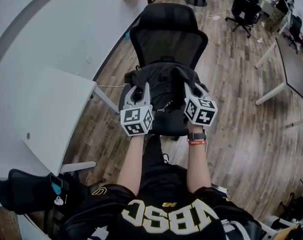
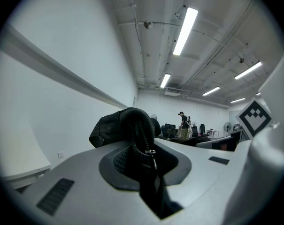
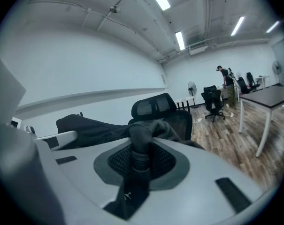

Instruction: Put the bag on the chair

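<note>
Bag (image 1: 164,80), gripped, over the chair (image 1: 169,34)

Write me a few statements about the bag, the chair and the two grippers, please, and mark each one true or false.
1. The left gripper and the right gripper are both shut on the bag. True.
2. The chair is a white wooden stool. False: the chair is a black office chair with a mesh back.
3. The left gripper pinches the bag right at a zipper. True.
4. The bag lies on the floor beside the chair. False: it is held at the chair's seat, in front of the backrest.
5. A white desk stands to the left of the chair in the head view. True.
</note>
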The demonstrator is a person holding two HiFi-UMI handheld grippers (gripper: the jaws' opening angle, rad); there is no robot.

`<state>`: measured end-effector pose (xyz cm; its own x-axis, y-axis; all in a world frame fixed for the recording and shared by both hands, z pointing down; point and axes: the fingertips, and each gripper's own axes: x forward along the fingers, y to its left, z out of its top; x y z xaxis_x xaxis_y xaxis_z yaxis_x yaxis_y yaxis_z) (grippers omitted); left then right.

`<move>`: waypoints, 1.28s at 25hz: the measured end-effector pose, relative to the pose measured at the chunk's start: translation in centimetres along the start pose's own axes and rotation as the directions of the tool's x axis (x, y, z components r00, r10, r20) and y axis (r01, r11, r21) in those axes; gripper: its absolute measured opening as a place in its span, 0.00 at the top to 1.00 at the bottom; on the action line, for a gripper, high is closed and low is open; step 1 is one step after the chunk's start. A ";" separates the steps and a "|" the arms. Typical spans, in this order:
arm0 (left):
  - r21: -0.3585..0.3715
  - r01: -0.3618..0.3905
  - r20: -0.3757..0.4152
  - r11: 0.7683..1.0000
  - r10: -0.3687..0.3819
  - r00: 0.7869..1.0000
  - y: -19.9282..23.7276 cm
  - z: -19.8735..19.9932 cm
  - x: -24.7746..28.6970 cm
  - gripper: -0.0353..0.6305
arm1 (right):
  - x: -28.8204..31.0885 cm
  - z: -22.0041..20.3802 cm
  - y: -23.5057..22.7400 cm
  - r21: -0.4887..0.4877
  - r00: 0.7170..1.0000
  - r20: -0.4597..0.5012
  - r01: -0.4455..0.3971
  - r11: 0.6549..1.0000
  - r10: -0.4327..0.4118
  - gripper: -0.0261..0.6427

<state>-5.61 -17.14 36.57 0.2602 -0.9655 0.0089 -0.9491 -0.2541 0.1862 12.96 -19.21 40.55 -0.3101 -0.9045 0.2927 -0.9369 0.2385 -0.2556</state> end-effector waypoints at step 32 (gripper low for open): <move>-0.068 0.015 -0.191 0.998 -0.028 0.981 6.8 -7.5 15.6 0.83 | 17.4 -4.3 -4.0 0.055 0.980 -0.198 0.048 0.997 -0.036 0.84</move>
<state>-6.66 -33.47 45.32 0.3158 -0.9294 0.1908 -0.9308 -0.2644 0.2525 10.61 -34.41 50.61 -0.3020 -0.8246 0.4784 -0.9403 0.1750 -0.2918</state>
